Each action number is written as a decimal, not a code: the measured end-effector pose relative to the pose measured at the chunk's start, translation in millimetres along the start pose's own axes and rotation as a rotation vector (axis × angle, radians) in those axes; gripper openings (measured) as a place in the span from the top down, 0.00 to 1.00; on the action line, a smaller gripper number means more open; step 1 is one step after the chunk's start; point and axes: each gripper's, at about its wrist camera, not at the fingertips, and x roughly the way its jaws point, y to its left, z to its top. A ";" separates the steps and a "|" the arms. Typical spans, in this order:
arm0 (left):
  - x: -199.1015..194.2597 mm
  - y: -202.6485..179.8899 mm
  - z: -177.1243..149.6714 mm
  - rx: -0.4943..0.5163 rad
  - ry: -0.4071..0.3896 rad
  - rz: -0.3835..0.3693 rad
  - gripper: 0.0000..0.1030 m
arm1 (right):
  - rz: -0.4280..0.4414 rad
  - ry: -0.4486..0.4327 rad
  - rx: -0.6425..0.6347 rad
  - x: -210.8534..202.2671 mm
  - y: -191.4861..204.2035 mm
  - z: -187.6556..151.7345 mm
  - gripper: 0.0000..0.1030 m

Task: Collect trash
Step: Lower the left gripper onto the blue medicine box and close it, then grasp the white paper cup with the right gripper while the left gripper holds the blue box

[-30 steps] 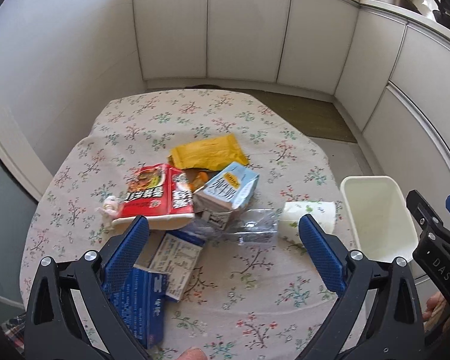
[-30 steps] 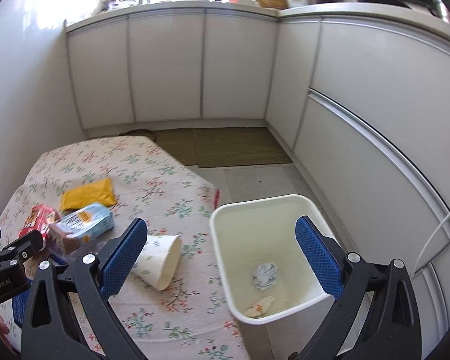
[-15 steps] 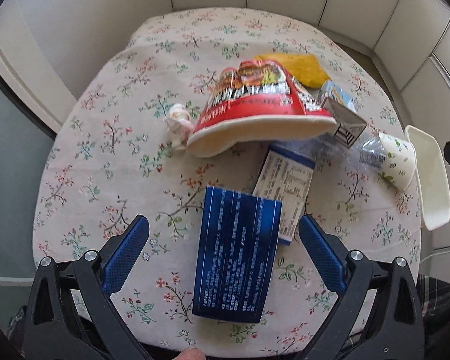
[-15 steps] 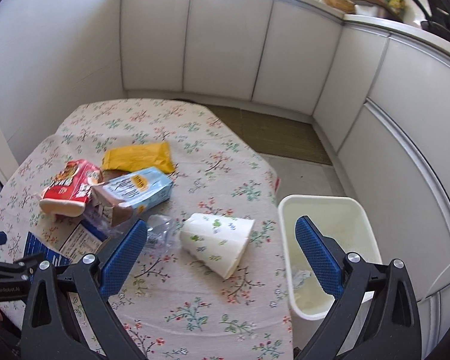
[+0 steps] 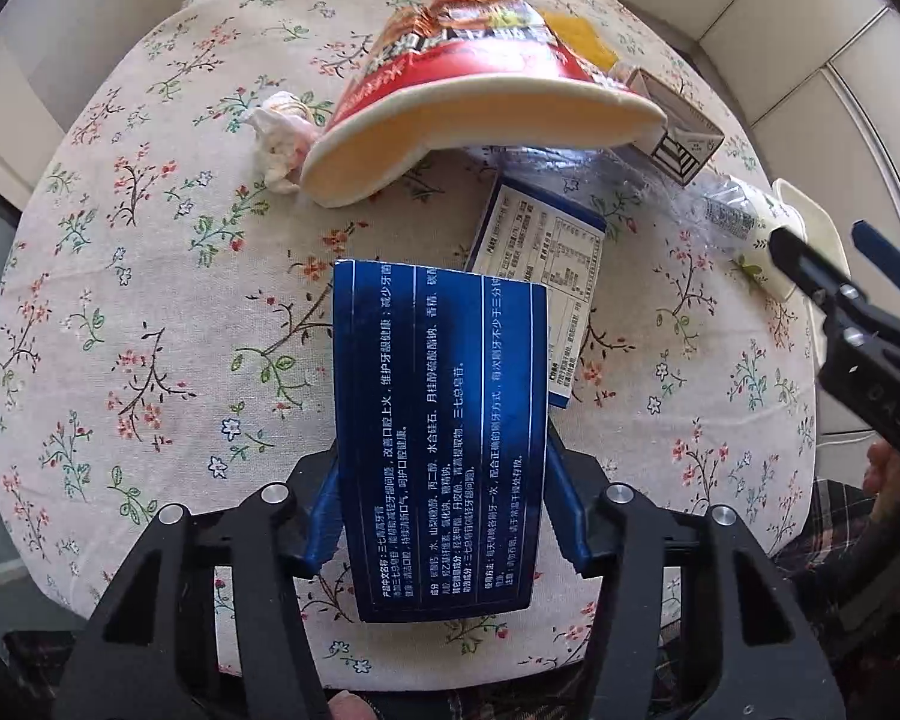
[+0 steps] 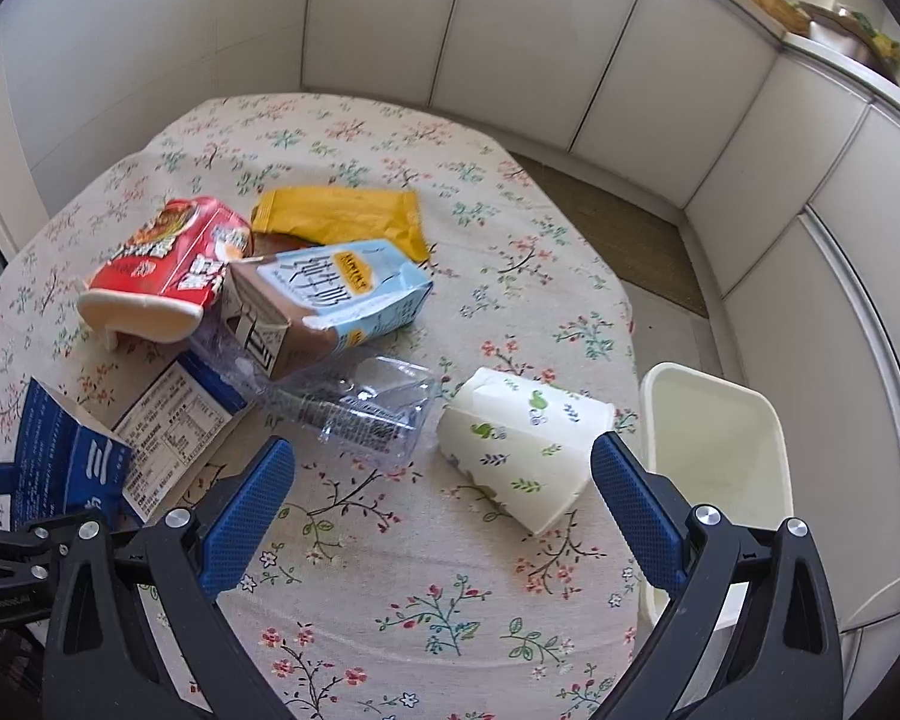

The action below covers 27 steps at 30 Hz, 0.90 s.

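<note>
In the left wrist view the left gripper (image 5: 441,525) points steeply down at the near edge of the floral table (image 5: 120,276), and its jaws have just been closing on the dark blue carton (image 5: 441,444), whose long sides now sit against both blue pads. The carton's far end overlaps a white-labelled box (image 5: 540,276). Beyond that, toward the middle of the table, lie a red noodle cup (image 5: 480,96) on its side and a crumpled tissue (image 5: 279,138) just beside its rim. The grip looks thin: the pads hold only the near end of a hollow carton (it may well buckle), so a quick lift could let it twist out or drag the box beneath.

In the right wrist view the right gripper (image 6: 441,516) hangs with its jaws wide apart and nothing between them, above a tipped paper cup (image 6: 513,450) near the table's right edge. A crushed clear bottle (image 6: 354,402) lies just beside the cup, and a milk carton (image 6: 330,294) and yellow packet (image 6: 342,219) lie farther in. The white bin (image 6: 720,438) stands off the right edge. A careless closure could roll the cup off the table rather than catch it.
</note>
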 end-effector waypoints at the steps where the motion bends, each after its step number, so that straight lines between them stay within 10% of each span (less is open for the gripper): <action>1: -4.1 2.7 -0.7 -0.008 -0.013 -0.007 0.49 | 0.008 0.007 -0.009 1.6 3.3 -0.5 0.07; 10: -47.9 32.0 2.9 -0.099 -0.144 -0.073 0.49 | 0.088 0.009 -0.187 0.1 -13.2 25.0 0.07; 18: -49.6 26.6 16.7 -0.126 -0.139 -0.121 0.49 | 0.261 0.191 0.208 50.8 -107.3 10.2 0.07; 27: -36.0 27.4 29.1 -0.131 -0.130 -0.149 0.48 | 0.337 0.280 0.341 82.4 -100.0 2.5 0.07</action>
